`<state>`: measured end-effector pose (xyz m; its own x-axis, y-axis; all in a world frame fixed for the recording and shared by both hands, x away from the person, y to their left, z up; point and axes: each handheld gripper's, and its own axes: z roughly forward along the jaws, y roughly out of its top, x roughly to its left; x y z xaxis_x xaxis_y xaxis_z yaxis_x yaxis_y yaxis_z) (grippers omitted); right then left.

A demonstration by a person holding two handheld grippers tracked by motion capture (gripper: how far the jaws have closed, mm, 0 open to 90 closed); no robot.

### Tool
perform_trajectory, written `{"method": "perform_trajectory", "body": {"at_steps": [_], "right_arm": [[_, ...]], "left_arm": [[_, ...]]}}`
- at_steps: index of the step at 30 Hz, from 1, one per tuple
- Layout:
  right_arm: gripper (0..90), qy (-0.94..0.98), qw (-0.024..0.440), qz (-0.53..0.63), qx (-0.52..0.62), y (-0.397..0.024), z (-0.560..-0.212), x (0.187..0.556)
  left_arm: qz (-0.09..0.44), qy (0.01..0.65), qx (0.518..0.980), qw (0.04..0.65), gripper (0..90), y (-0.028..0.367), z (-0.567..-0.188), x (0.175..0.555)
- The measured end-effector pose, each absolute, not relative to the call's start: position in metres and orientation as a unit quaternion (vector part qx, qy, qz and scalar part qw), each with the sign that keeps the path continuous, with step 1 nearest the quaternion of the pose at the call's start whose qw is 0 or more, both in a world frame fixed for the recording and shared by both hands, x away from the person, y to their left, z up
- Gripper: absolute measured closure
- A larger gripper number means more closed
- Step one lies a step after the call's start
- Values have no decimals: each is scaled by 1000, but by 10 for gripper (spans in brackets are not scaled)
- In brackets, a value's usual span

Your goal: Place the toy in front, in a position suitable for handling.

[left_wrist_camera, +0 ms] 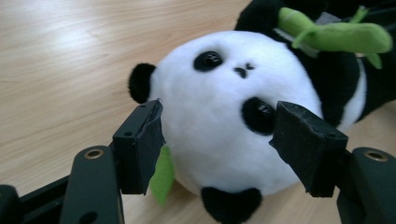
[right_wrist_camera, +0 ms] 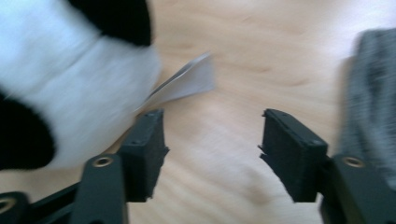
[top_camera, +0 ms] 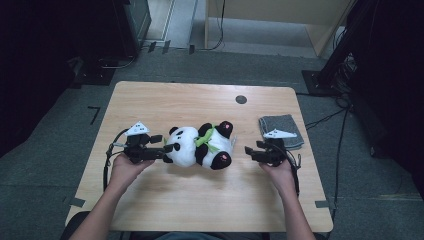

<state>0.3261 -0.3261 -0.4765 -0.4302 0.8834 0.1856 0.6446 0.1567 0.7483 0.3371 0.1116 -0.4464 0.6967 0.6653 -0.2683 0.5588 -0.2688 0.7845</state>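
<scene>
Plush panda [top_camera: 200,145] lies mid-bench [top_camera: 165,102] on its side. Left tool [top_camera: 169,143] stands open, jaws flanking the panda's head without pressing; right tool [top_camera: 248,150], open and empty, sits just beside its feet, near a grey cloth [top_camera: 283,129].

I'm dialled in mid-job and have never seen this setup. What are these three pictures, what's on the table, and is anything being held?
There is no robot arm here: a person holds a two-fingered hand tool in each hand. The high view looks down on the wooden table. The other two pictures come from cameras riding on each tool, looking along its black fingers.

A plush panda lies on the table, with a folded grey cloth at its right.

The left gripper has its fingers on either side of the panda's head, seemingly not pressing. The right gripper is open over bare wood beside the panda. Nothing is held.
</scene>
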Motion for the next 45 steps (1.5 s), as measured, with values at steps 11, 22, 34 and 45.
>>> {"method": "perform_trajectory", "body": {"at_steps": [11, 22, 34, 45], "right_arm": [[312, 714, 206, 361, 563, -385, -483, 357], [206, 701, 239, 316, 594, -407, -500, 381], [127, 686, 257, 313, 604, -403, -522, 398], [136, 681, 263, 314, 607, -402, -523, 395]], "left_arm": [[53, 371, 805, 460, 315, 103, -446, 326], [53, 370, 813, 447, 298, 104, -457, 321], [53, 372, 815, 442, 292, 100, -463, 325], [62, 353, 822, 444, 177, 93, -467, 333]]}}
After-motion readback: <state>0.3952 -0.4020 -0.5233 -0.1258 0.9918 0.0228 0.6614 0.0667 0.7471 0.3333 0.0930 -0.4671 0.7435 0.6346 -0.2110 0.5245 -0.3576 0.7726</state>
